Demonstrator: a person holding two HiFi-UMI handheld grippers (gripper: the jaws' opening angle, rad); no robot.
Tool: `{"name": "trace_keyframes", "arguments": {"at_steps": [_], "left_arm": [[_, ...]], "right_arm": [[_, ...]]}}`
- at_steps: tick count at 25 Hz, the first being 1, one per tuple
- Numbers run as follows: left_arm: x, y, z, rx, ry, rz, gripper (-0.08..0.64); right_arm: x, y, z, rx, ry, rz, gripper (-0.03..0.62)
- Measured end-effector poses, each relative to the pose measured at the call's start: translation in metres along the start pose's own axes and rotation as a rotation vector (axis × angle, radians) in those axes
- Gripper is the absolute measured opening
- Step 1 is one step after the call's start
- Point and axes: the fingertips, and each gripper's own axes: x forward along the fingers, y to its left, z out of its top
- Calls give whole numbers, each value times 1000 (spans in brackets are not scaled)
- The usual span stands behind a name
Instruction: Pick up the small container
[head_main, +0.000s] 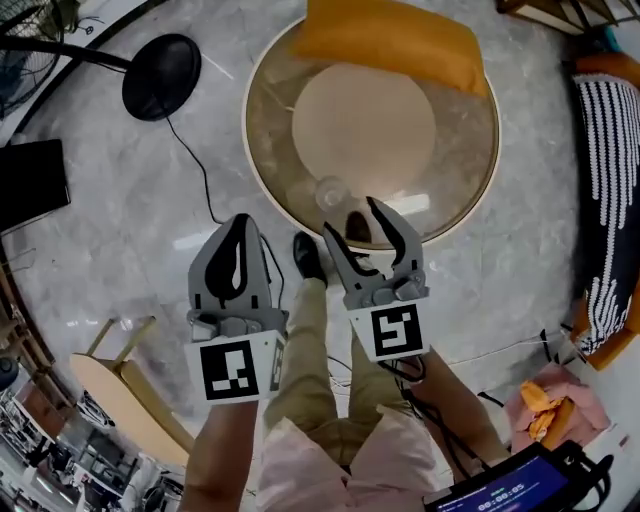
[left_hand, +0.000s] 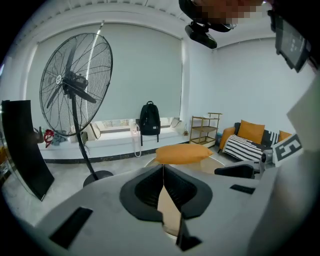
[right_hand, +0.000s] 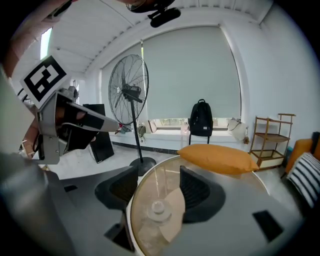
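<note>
The small clear container (head_main: 330, 191) stands near the front edge of a round glass table (head_main: 460, 190). In the right gripper view the container (right_hand: 158, 209) shows low between the two jaws, with nothing touching it. My right gripper (head_main: 350, 216) is open and hovers just in front of the container, its fingers pointing at the table edge. My left gripper (head_main: 238, 252) is shut and empty, held over the floor to the left of the table. In the left gripper view the jaws of the left gripper (left_hand: 163, 175) meet in a closed line.
An orange cushion (head_main: 390, 40) lies on the table's far side. A standing fan's black base (head_main: 160, 77) and its cable are on the floor at the left. A wooden chair (head_main: 130, 390) is at the lower left, a striped cushion (head_main: 610, 200) at the right.
</note>
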Motion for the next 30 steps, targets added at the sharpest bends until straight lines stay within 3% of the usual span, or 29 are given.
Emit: {"name": "trace_keyframes", "arguments": {"at_steps": [4,21,30], "left_arm": [[15,-2,-24,13,29,-19,12],[45,25,-99,-34,131,-11,12],[57,33,-120,-59,174,-19,12]], "right_arm": [[19,-3,-34,9,37,-11,310],[83,3,-107,-85,137,-18,362],[108,11,-122,-107,160,24,371]]}}
